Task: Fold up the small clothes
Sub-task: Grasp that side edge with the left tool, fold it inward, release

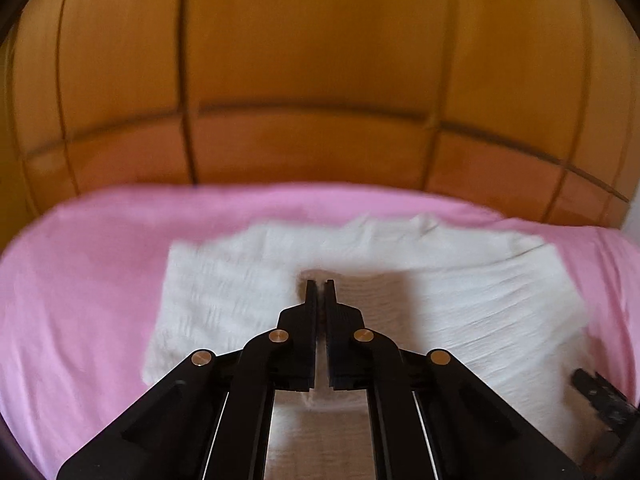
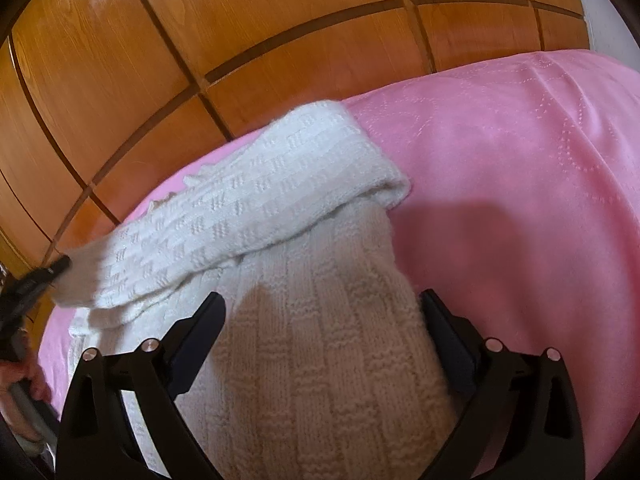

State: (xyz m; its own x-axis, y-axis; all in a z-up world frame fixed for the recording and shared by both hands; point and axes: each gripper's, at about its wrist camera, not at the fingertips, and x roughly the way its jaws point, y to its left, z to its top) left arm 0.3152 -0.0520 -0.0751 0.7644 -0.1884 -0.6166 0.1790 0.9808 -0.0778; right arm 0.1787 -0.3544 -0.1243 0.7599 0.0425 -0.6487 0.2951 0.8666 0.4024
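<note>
The white knit sweater (image 2: 304,320) lies on the pink bed (image 2: 520,184), near its far edge by the wooden wall (image 2: 200,40). It looks soft, floppy and light. Grab an edge or a corner.

The left hand-held gripper (image 1: 319,286) is pinched together, and a bit of white knit shows between its fingers. The right hand-held gripper (image 2: 320,304) is wide apart over the sweater.

White knit garment (image 2: 320,320), seemingly partly folded, lies on the pink bedspread (image 2: 520,160).

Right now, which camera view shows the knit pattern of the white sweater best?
The right wrist view: the white sweater is close and sharp there, so its ribbed and checked stitches show clearly, with one part folded across it. The left wrist view shows more of its outline on the pink sheet, but motion blur hides the pattern.
</note>
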